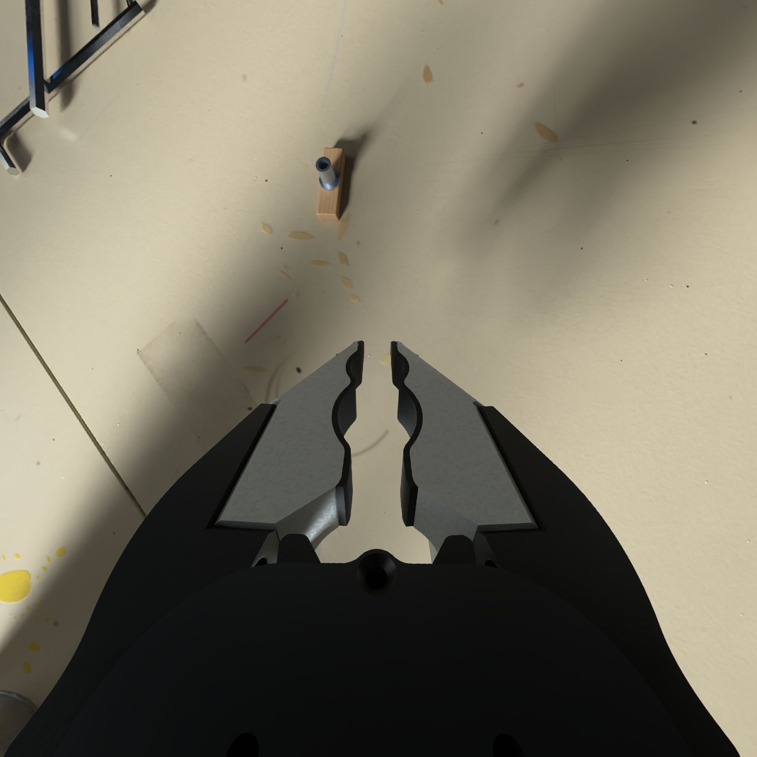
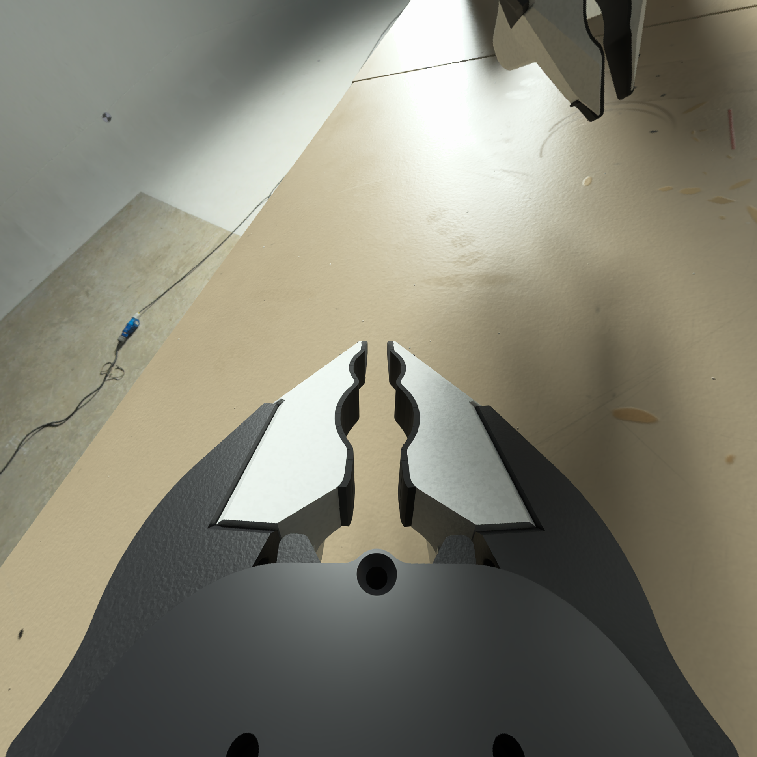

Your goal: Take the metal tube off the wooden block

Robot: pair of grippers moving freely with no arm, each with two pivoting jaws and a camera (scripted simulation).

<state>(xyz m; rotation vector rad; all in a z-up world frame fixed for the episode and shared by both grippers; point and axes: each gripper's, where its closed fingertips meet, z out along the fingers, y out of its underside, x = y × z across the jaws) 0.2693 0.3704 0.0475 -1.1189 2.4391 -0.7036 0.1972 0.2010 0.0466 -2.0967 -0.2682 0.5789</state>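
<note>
A small wooden block (image 1: 330,202) lies on the beige table (image 1: 532,327), far ahead in the left wrist view. A short grey metal tube (image 1: 326,174) with a flanged base stands upright on the block. My left gripper (image 1: 377,348) hovers well short of the block, its jaws a narrow gap apart and empty. My right gripper (image 2: 377,347) is likewise narrowly open and empty above bare table. Block and tube do not show in the right wrist view. The left gripper also shows at the top right of the right wrist view (image 2: 606,98).
A dark metal frame (image 1: 41,73) lies at the far left. Wood chips (image 1: 319,262) and a red mark (image 1: 266,320) lie between my left gripper and the block. Yellow paint spots (image 1: 12,585) are near left. The table edge (image 2: 245,229) runs left of my right gripper; a cable (image 2: 131,325) lies on the floor.
</note>
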